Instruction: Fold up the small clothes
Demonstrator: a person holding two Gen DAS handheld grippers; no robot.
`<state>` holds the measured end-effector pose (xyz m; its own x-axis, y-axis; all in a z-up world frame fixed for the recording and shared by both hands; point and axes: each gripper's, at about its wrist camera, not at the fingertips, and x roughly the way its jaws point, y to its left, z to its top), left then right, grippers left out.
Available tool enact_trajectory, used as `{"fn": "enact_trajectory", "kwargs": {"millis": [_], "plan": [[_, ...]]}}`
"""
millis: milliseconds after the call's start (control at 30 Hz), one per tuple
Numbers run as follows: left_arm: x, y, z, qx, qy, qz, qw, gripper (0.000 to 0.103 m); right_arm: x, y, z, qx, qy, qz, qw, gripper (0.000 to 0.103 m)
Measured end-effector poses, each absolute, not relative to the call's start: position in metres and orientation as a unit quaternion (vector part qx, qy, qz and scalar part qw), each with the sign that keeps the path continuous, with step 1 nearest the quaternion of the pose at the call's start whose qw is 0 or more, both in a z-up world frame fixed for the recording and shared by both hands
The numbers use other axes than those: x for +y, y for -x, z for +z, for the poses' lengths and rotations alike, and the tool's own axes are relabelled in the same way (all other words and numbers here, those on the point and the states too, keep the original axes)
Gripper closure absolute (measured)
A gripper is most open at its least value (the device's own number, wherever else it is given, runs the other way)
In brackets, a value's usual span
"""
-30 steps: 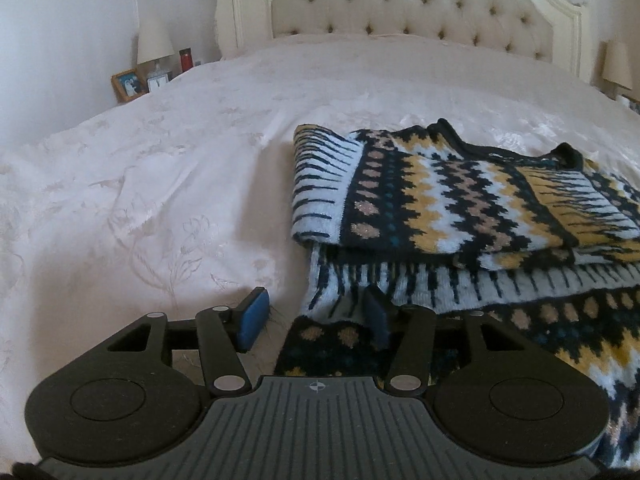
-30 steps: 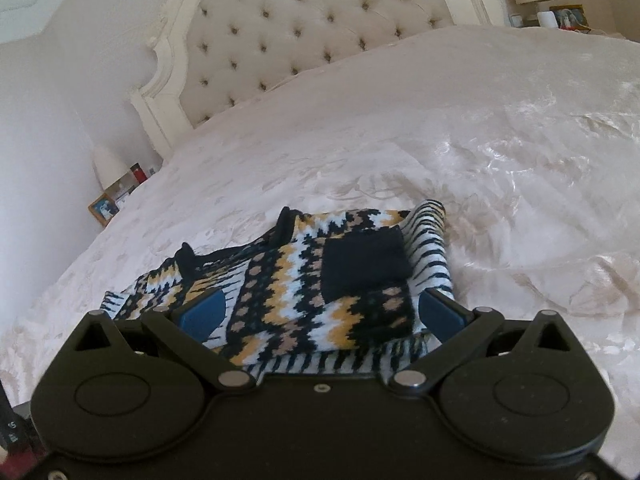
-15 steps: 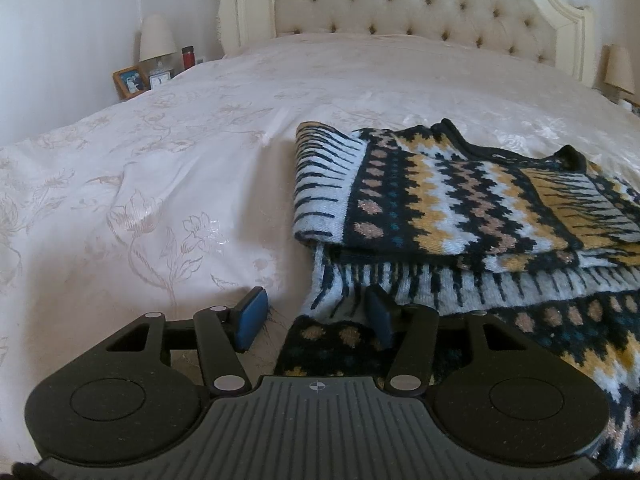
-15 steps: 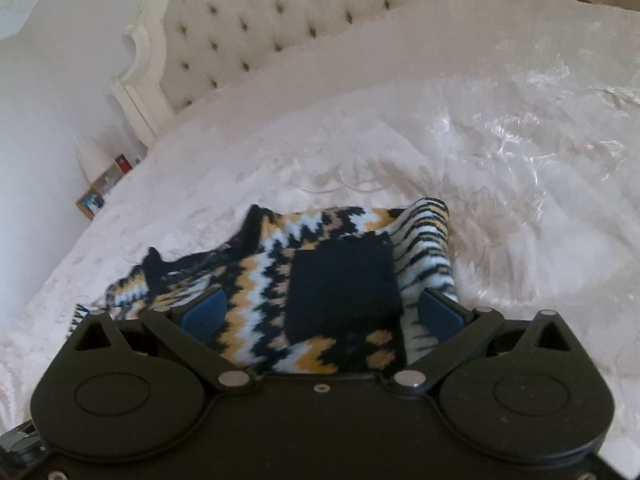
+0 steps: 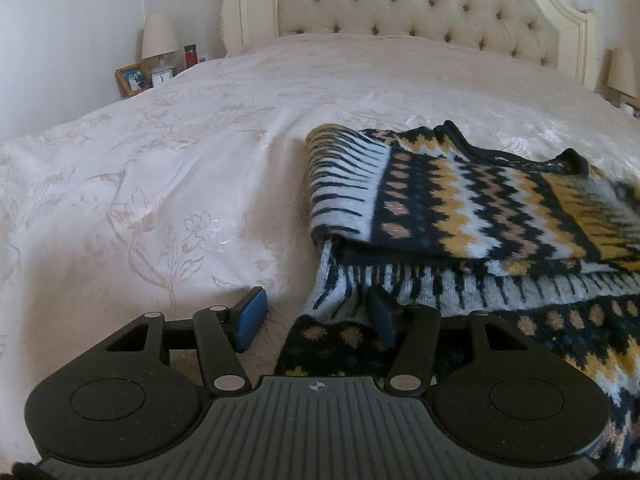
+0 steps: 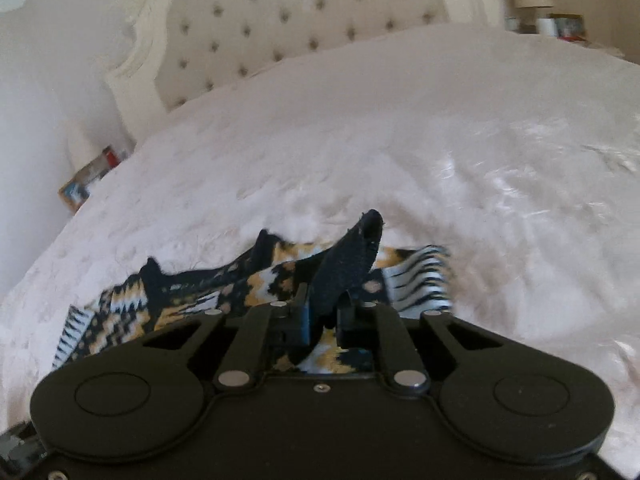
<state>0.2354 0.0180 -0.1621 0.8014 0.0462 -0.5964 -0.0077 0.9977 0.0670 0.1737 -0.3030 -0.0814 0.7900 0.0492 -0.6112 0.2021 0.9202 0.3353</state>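
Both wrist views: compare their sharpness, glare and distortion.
Left wrist view: sharp, the black, yellow and white patterned knit sweater crisp except a smeared right edge; fisheye bends the cream tufted headboard. Right wrist view: motion-blurred throughout, with window glare on the glossy white floral bedspread and the sweater's stripes smeared.

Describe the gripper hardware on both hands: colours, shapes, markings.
Left gripper: matte black linkage arms with silver pivot pins, round black side discs, ribbed grey centre plate bearing a small crosshair mark, blue pads. Right gripper: same black linkages and discs, smooth black plate with screws. No cables or sleeves visible.
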Motion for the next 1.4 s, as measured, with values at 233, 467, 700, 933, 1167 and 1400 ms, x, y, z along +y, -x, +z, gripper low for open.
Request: {"fn": "enact_trajectory", "kwargs": {"millis": [233,467,700,933,1167,1400], "plan": [[0.020,-0.234,-0.157,0.318,-0.026,0.010,0.948,0.048,-0.308,-0.171,-0.116,0.356,-0.195,-0.063,0.912,0.071],[0.037,-0.236,-0.123,0.330,-0.006,-0.007,0.944,0.048,-0.305,-0.163,-0.098,0.338,-0.178,-0.063,0.922,0.031],[0.028,-0.258,-0.075,0.292,-0.019,-0.031,0.956,0.048,-0.296,-0.157,-0.072,0.300,-0.171,-0.049,0.937,0.020],[0.008,-0.297,-0.100,0.336,-0.061,-0.034,0.939,0.048,-0.270,-0.176,-0.077,0.321,-0.148,-0.012,0.935,0.020],[0.051,-0.302,-0.144,0.372,-0.017,-0.001,0.928,0.035,-0.273,-0.185,-0.116,0.379,-0.103,-0.036,0.919,0.021],[0.048,-0.305,-0.143,0.374,-0.015,0.013,0.927,0.026,-0.263,-0.181,-0.124,0.368,-0.066,-0.040,0.927,0.017]]}}
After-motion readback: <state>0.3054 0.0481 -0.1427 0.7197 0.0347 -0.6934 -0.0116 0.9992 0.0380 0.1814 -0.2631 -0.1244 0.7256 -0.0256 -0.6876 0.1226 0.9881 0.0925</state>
